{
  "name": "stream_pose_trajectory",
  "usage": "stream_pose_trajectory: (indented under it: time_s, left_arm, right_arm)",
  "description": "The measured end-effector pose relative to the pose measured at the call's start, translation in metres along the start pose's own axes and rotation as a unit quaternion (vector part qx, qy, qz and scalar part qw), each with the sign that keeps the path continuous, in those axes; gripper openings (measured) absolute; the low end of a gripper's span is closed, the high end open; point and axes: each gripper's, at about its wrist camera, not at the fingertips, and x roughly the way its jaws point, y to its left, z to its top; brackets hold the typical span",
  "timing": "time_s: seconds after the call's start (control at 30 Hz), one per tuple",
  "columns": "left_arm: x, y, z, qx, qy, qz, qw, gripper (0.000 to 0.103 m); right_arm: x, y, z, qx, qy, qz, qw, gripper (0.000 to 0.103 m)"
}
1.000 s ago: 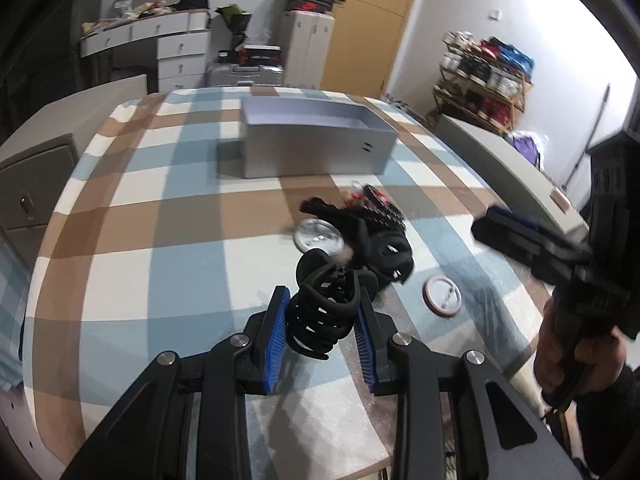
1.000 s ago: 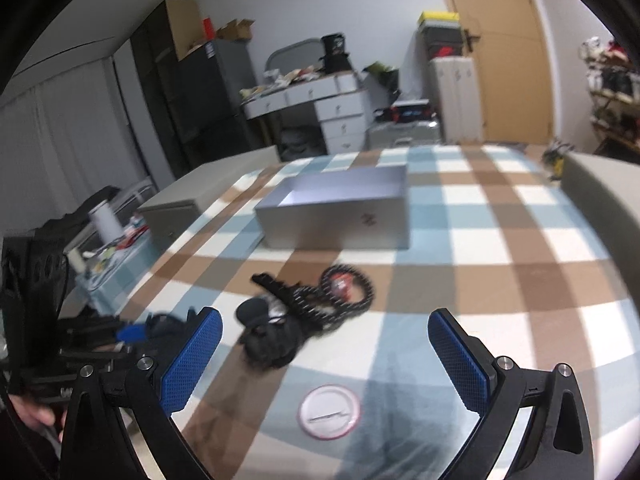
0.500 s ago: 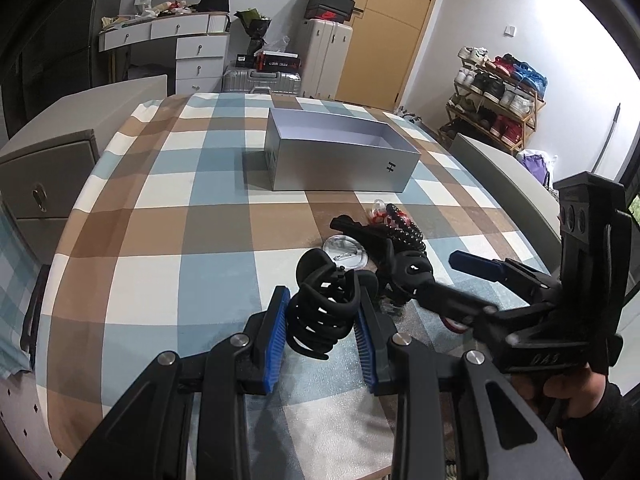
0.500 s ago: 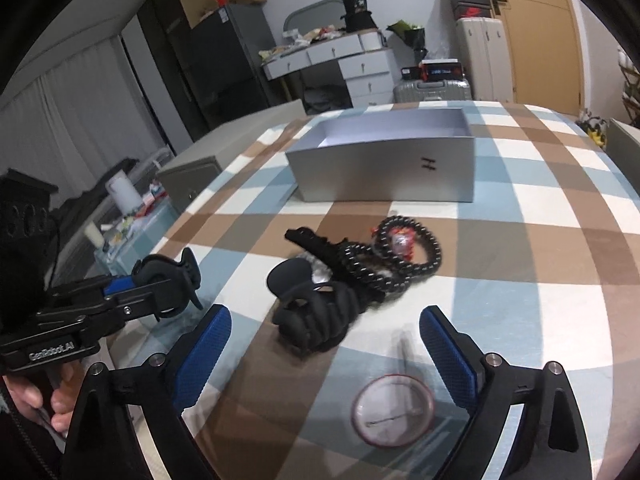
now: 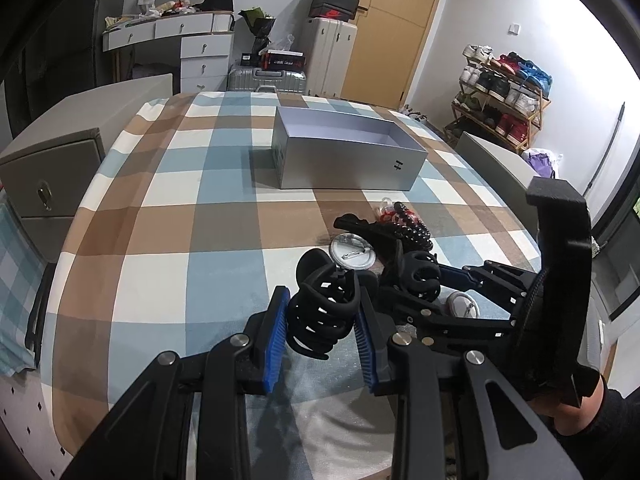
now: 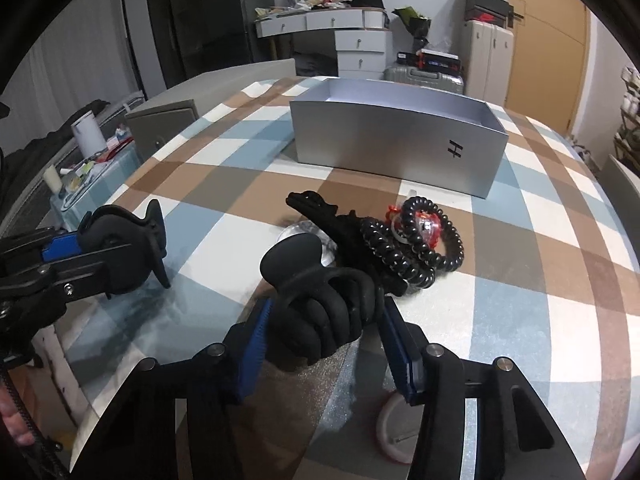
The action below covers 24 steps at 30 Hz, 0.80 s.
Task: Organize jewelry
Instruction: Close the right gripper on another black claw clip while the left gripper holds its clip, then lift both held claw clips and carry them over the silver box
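Now the right gripper (image 6: 324, 344) has closed its jaws on a black plastic hair claw (image 6: 320, 304) in the near pile. Left gripper (image 5: 322, 340) grips another black claw clip (image 5: 324, 308). Both can go into the far silver box (image 5: 340, 160).

Black claw clip (image 5: 322, 314) sat clamped between blue pads. Second black claw clip (image 6: 320, 312) likewise clamped. Coiled black hair ties (image 6: 416, 240) lay piled near open silver box (image 6: 396, 140).
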Motion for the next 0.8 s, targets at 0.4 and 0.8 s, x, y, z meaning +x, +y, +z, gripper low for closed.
stream_pose_trajectory:
  time_s: [0.4, 0.8]
  left_arm:
    - [0.003, 0.012, -0.001, -0.030, 0.018, 0.020, 0.9992, 0.026]
    - [-0.001, 0.022, -0.001, -0.057, 0.022, 0.029, 0.9977, 0.026]
  right_arm:
    - [-0.010, 0.005, -0.002, 0.015, -0.024, 0.018, 0.999, 0.050]
    - [-0.035, 0.031, 0.002, -0.028, -0.067, 0.020, 0.997, 0.050]
